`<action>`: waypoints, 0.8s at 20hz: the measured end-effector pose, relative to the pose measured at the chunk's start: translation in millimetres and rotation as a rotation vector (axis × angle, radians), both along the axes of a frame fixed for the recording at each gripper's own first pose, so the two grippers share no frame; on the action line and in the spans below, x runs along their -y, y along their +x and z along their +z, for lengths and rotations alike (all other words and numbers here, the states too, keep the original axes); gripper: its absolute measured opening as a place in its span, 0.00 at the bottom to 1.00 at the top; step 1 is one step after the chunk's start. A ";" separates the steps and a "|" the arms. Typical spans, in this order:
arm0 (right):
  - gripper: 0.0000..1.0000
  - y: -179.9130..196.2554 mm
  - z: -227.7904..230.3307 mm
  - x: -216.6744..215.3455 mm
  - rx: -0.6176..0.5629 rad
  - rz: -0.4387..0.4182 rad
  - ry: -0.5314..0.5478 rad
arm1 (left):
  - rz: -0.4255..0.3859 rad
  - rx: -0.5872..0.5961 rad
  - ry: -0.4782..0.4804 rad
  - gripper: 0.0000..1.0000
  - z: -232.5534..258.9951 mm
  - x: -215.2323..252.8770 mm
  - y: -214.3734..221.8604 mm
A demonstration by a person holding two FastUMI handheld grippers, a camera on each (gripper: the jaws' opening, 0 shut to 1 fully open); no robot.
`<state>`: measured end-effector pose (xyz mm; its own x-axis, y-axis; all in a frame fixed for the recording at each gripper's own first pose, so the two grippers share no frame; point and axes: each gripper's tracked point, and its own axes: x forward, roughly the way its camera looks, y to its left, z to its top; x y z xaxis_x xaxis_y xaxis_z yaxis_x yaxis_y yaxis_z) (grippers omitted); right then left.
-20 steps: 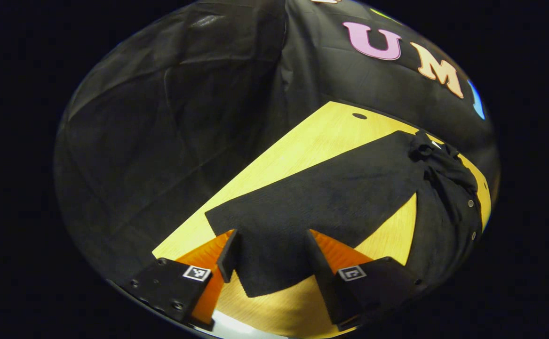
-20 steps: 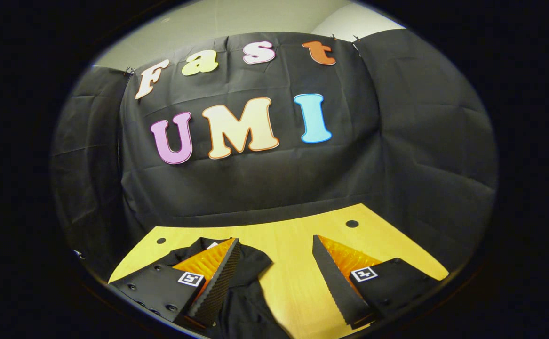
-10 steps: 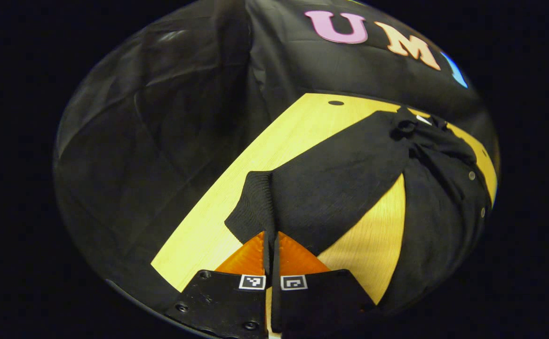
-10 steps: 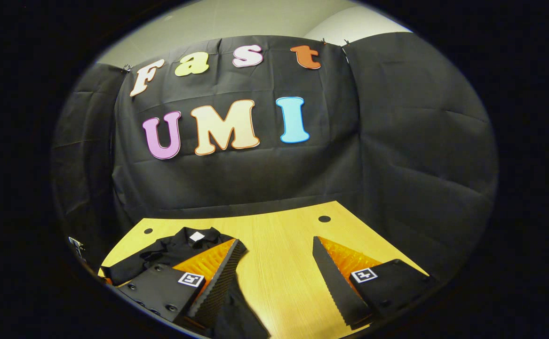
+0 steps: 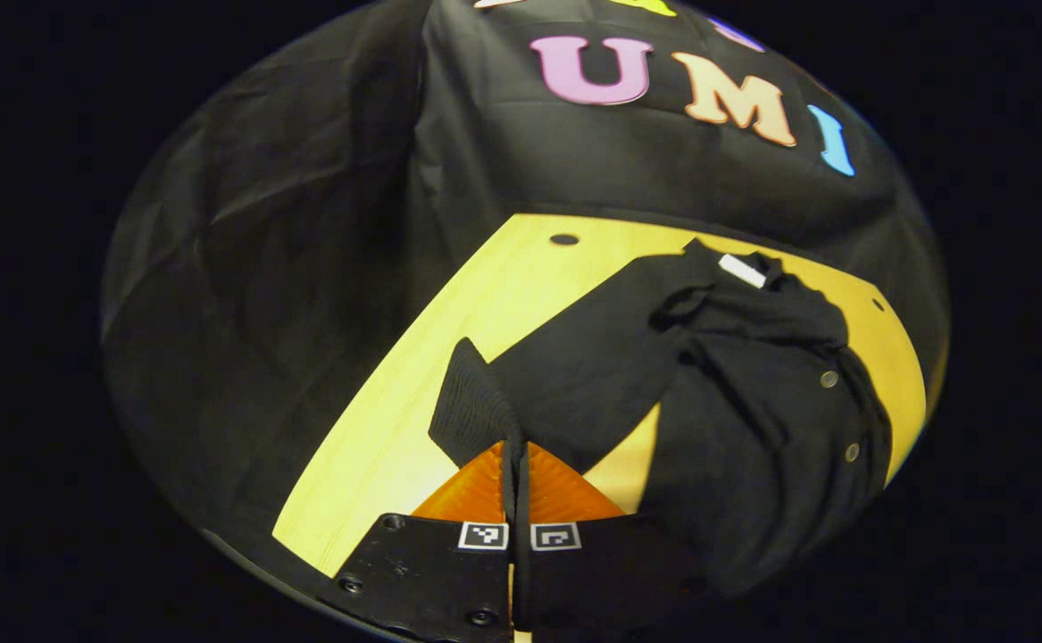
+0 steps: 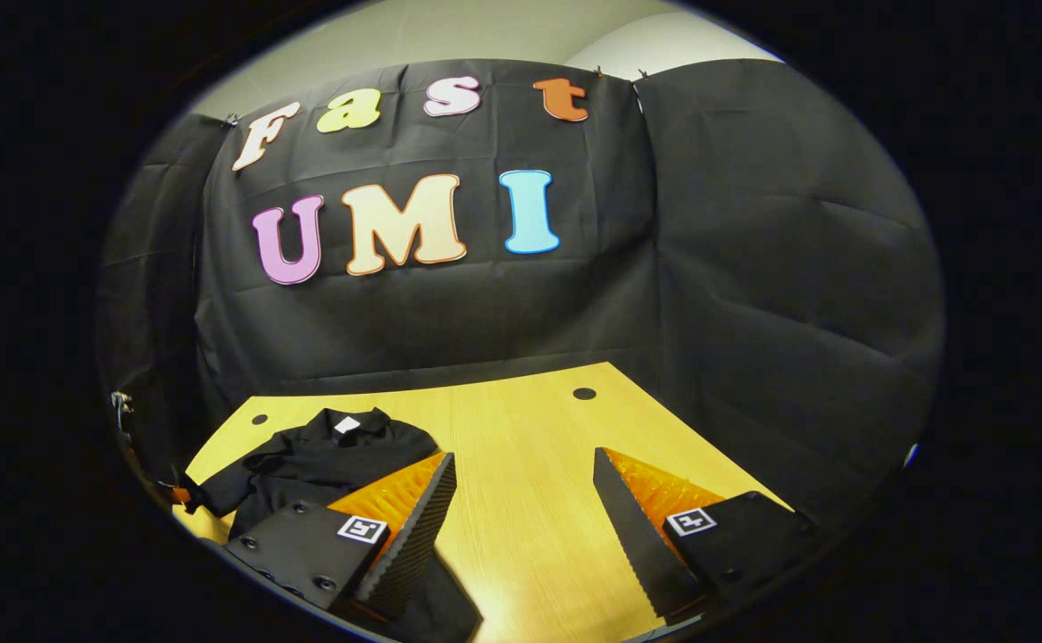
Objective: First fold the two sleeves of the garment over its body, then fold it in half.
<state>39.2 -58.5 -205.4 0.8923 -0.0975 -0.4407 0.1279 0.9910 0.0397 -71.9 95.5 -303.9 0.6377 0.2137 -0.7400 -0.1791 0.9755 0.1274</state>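
Garment (image 5: 753,420) is lying on the wooden table (image 5: 521,286), ahead and to the right of the left gripper (image 5: 515,455), whose fingers are pressing together on the ribbed cuff of the sleeve (image 5: 574,366). Right gripper (image 6: 521,500) is hovering over the table with its fingers spread wide, the garment (image 6: 324,460) sitting beyond its left finger.

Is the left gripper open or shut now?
Shut: the left gripper has both fingers pressed together on the sleeve cuff.
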 end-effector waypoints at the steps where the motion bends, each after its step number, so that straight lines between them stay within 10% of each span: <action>1: 0.97 -2.5 -3.3 0.7 -0.003 -0.008 0.017 | -0.039 0.022 -0.012 0.00 7.6 15.3 16.0; 16: 0.98 -38.6 -26.4 26.0 -0.015 -0.129 0.103 | -0.568 0.134 -0.177 0.00 4.0 286.4 171.2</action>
